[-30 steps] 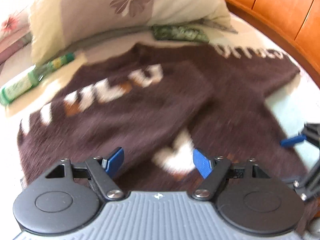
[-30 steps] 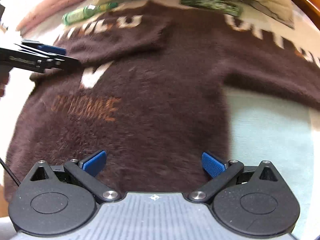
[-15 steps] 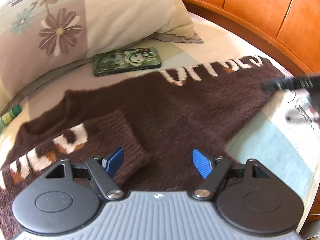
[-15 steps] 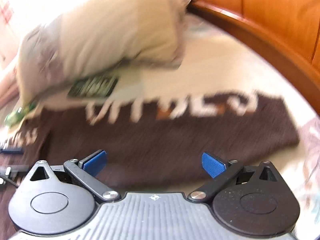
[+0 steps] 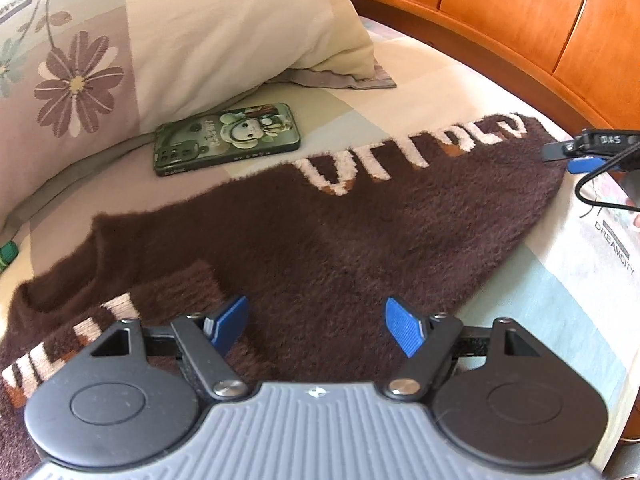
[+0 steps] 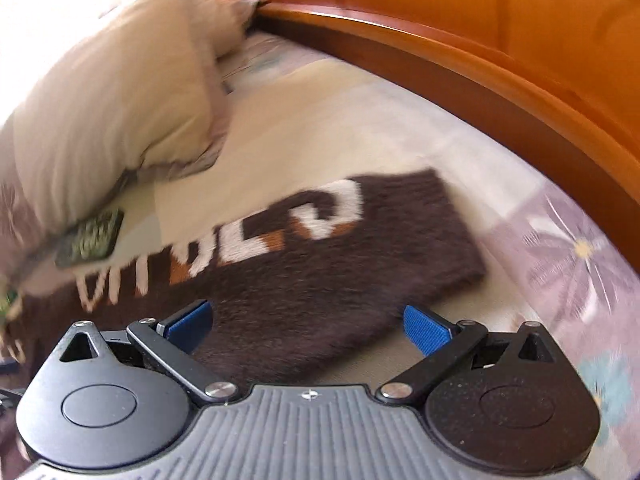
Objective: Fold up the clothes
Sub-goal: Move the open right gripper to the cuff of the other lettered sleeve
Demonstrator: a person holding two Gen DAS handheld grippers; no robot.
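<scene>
A fuzzy dark brown sweater (image 5: 320,240) with white and orange lettering lies spread on the bed. One sleeve is folded across its body at the lower left of the left wrist view. The other sleeve (image 6: 340,264) stretches out towards the wooden bed frame. My left gripper (image 5: 316,326) hovers open over the sweater near the shoulder of that outstretched sleeve, nothing between its blue pads. My right gripper (image 6: 308,326) hangs open just above the sleeve near its cuff, empty; its tip (image 5: 580,156) shows at the cuff in the left wrist view.
A green phone (image 5: 226,138) lies on the sheet beside the sweater's neckline, under a floral pillow (image 5: 160,40). The curved orange wooden bed frame (image 6: 480,80) runs close behind the sleeve's end. A green bottle (image 5: 8,254) peeks in at the far left.
Both grippers swept from over the sweater's body towards the outstretched sleeve. The right one travelled farther, out to the cuff, and rolled. Both stayed open.
</scene>
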